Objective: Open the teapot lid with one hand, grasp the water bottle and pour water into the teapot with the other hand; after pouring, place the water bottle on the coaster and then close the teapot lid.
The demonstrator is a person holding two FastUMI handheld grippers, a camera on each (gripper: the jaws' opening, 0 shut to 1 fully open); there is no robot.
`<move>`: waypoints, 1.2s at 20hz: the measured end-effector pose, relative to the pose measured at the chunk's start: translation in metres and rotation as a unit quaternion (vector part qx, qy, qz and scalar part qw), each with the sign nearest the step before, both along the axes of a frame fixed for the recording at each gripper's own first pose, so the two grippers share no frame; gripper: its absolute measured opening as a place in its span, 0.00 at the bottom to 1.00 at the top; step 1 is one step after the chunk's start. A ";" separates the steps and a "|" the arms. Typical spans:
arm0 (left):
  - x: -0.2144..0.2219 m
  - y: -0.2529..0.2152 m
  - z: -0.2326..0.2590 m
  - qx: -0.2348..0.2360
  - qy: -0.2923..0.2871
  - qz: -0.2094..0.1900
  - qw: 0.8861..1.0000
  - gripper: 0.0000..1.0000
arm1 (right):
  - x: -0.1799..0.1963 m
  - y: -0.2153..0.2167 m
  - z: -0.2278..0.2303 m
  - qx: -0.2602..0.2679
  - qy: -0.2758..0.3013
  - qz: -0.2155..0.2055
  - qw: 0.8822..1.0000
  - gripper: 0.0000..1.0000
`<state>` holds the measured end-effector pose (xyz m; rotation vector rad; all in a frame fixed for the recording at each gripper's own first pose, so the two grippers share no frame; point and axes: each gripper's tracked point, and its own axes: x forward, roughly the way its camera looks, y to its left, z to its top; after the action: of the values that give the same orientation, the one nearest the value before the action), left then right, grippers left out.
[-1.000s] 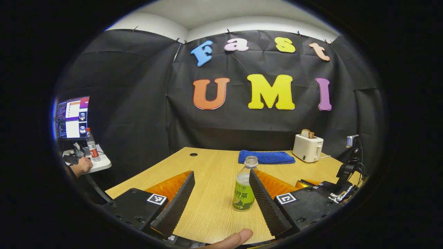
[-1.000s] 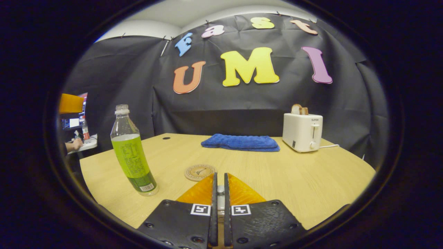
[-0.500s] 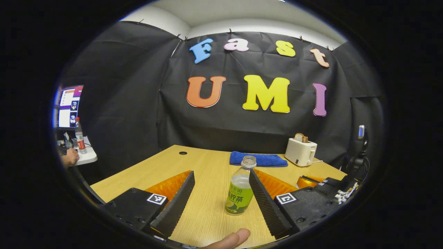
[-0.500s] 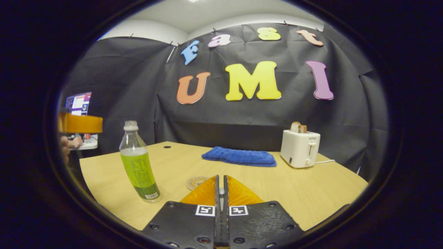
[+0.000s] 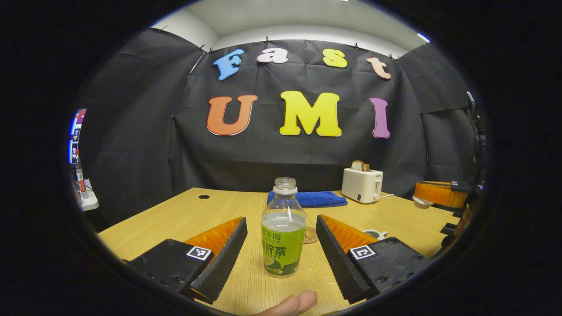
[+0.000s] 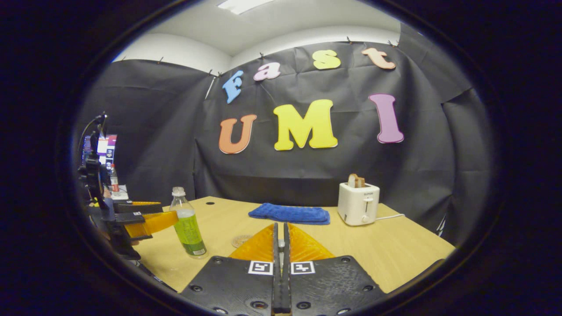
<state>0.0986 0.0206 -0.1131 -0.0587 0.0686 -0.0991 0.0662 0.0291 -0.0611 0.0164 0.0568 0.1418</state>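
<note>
My left tool (image 5: 281, 245) stood wide open, the water bottle (image 5: 283, 235) upright on the worktop (image 5: 210, 210) between its fingers, untouched. My right tool (image 6: 279, 245) was pinched on a small lid knob. Advised: advance further, centre, close at mid-body

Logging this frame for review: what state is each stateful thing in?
water bottle: upright on table, uncapped, between the open left tongs, untouched
right tongs: shut on a small light thing, identity unclear
toaster: bread sticking up
blue towel: lying folded
coaster: bare
</note>
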 end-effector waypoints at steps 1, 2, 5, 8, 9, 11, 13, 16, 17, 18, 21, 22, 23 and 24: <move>0.004 -0.002 -0.006 0.002 0.002 0.000 1.000 0.98 | -0.003 -0.006 0.002 -0.002 0.000 -0.002 1.000 0.00; 0.006 -0.005 -0.011 0.006 0.006 -0.002 1.000 0.99 | -0.005 -0.011 0.004 -0.003 -0.002 -0.006 1.000 0.00; 0.019 -0.011 -0.025 0.010 0.006 -0.007 1.000 0.99 | -0.003 -0.024 0.009 0.000 -0.006 -0.016 1.000 0.00; 0.030 -0.012 -0.028 0.004 -0.006 -0.005 1.000 0.99 | 0.000 -0.033 0.007 0.008 0.000 -0.022 1.000 0.00; 0.033 -0.012 -0.028 0.005 -0.010 -0.007 1.000 0.98 | 0.001 -0.036 0.006 0.005 0.001 -0.026 1.000 0.00; 0.043 -0.006 -0.030 0.011 -0.008 0.002 1.000 0.98 | 0.002 -0.042 0.008 0.002 -0.002 -0.032 0.999 0.00; 0.046 -0.003 -0.032 0.004 0.000 0.007 1.000 0.87 | 0.001 -0.046 0.011 0.006 -0.005 -0.035 0.999 0.00; 0.045 -0.001 -0.026 0.011 0.005 0.016 1.000 0.78 | 0.000 -0.052 0.015 0.008 -0.007 -0.040 0.999 0.00; 0.042 -0.001 -0.023 0.017 0.011 0.017 1.000 0.78 | 0.000 -0.054 0.014 0.007 -0.005 -0.042 0.999 0.00; 0.040 -0.001 -0.018 0.027 0.009 0.021 0.999 0.77 | 0.000 -0.057 0.014 0.005 -0.003 -0.044 0.999 0.00; 0.036 -0.003 -0.006 0.078 0.024 0.027 0.996 0.76 | 0.001 -0.064 0.009 -0.002 0.008 -0.050 0.999 0.00; 0.034 -0.003 -0.005 0.097 0.030 0.027 0.994 0.76 | 0.002 -0.067 0.009 -0.007 0.010 -0.053 0.998 0.00; 0.034 -0.006 0.000 0.118 0.030 0.025 0.992 0.76 | 0.003 -0.071 0.008 -0.014 0.011 -0.057 0.998 0.00; 0.036 -0.009 0.002 0.142 0.030 0.023 0.989 0.76 | 0.003 -0.078 0.007 -0.019 0.014 -0.064 0.998 0.00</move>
<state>0.1342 0.0119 -0.1115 0.2206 0.1402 -0.0401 0.0694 -0.0487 -0.0538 -0.0167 0.0872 0.0120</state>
